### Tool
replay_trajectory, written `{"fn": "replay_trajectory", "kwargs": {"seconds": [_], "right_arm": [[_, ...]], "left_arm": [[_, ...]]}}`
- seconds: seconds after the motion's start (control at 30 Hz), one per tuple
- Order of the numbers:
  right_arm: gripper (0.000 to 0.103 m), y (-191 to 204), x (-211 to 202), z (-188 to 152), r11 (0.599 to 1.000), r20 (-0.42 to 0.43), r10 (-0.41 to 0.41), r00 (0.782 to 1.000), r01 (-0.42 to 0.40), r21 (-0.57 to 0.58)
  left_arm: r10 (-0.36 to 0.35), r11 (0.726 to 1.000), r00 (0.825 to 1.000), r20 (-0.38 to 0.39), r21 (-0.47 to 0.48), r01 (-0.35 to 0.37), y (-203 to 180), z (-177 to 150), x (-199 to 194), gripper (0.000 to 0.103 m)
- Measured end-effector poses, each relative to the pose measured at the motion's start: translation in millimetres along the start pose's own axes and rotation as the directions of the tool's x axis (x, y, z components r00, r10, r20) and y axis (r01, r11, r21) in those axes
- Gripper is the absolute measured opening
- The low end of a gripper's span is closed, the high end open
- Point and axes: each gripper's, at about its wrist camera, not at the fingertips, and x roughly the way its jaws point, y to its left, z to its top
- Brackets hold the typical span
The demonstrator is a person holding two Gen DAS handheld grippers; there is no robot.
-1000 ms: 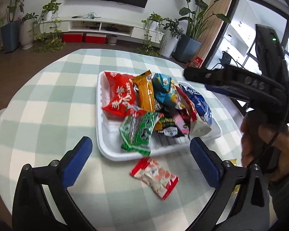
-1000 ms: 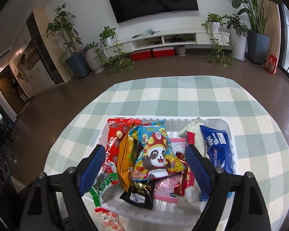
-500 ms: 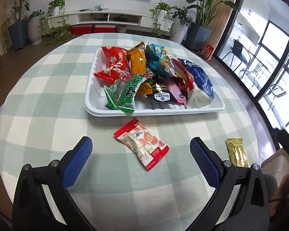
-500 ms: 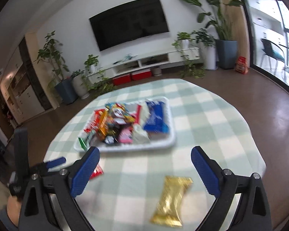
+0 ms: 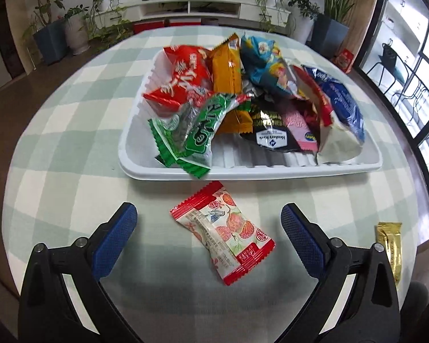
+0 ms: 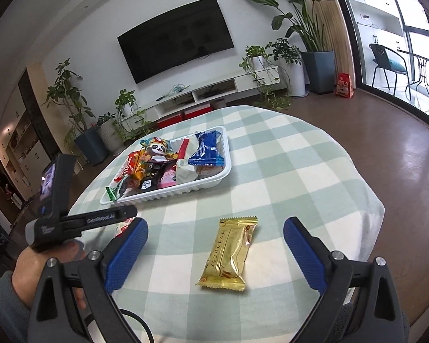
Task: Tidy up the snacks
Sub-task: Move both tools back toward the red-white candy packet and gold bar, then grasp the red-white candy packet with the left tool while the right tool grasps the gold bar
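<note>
A white tray [image 5: 271, 171] on the round checked table holds several snack packets, among them a green one [image 5: 194, 131] hanging over its near rim. A red and white packet [image 5: 223, 231] lies on the cloth in front of the tray, between the wide-apart fingers of my left gripper [image 5: 208, 237], which is open and hovers over it without touching. A gold packet [image 6: 228, 253] lies alone near the table's front edge, between the fingers of my open right gripper [image 6: 214, 254], untouched. The same gold packet [image 5: 389, 243] shows at the far right of the left wrist view. The tray [image 6: 214, 180] sits beyond it.
A person's hand [image 6: 43, 268] holds the left gripper's black body at the left of the right wrist view. The table edge [image 6: 374, 208] drops off close to the right of the gold packet. Potted plants and a TV shelf stand behind.
My left gripper came down and closer over the red and white packet. My right gripper swung away from above the tray to the gold packet near the table edge and opened wider.
</note>
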Motion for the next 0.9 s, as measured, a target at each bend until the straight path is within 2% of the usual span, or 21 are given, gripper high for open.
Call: {"fn": "replay_trajectory", "kwargs": {"seconds": [0.03,0.07,0.17,0.23,0.3,0.33,0.5,0.67,0.8,0.9], "right_arm": [[0.098,-1,0,0,1.000,0.001,0.002,1.000,-0.002,0.001],[0.098,-2,0,0,1.000,0.000,0.004,1.000,-0.004,0.005],[0.098,-5,4,-1,1.000,-0.016,0.006,1.000,-0.006,0.021],[0.098,-5,6,-2,1.000,-0.032,0.006,0.999,-0.005,0.025],[0.098,-4,10,-2,1.000,-0.047,0.006,0.999,-0.005,0.021],[0.098,-4,10,-3,1.000,-0.053,0.007,0.999,-0.006,0.020],[0.098,-5,17,-6,0.999,-0.106,-0.028,0.994,0.031,0.026],[0.098,-6,23,-10,0.998,-0.161,-0.047,0.986,0.054,0.038],[0.098,-2,30,-13,0.998,-0.204,-0.055,0.977,0.062,0.029],[0.098,0,34,-14,0.997,-0.227,-0.061,0.972,0.069,0.027]], "left_arm": [[-0.011,1.000,1.000,-0.011,0.003,0.011,0,-1,4,0.097],[-0.017,1.000,1.000,-0.019,0.007,0.017,0,-2,7,0.089],[0.000,0.999,1.000,0.000,0.046,0.000,0,-4,7,0.080],[-0.008,0.999,1.000,0.004,0.051,0.007,3,-3,6,0.058],[-0.025,0.998,1.000,0.003,0.056,0.025,8,-2,4,0.042],[-0.025,0.998,1.000,0.000,0.066,0.025,9,-2,4,0.038],[-0.018,0.985,1.000,0.000,0.174,0.018,5,-7,2,0.036],[-0.065,0.972,0.998,-0.017,0.225,0.067,13,-9,2,0.035],[-0.056,0.954,0.998,-0.030,0.292,0.062,8,-7,3,0.033],[-0.071,0.949,0.997,-0.030,0.307,0.077,8,-12,0,0.032]]}}
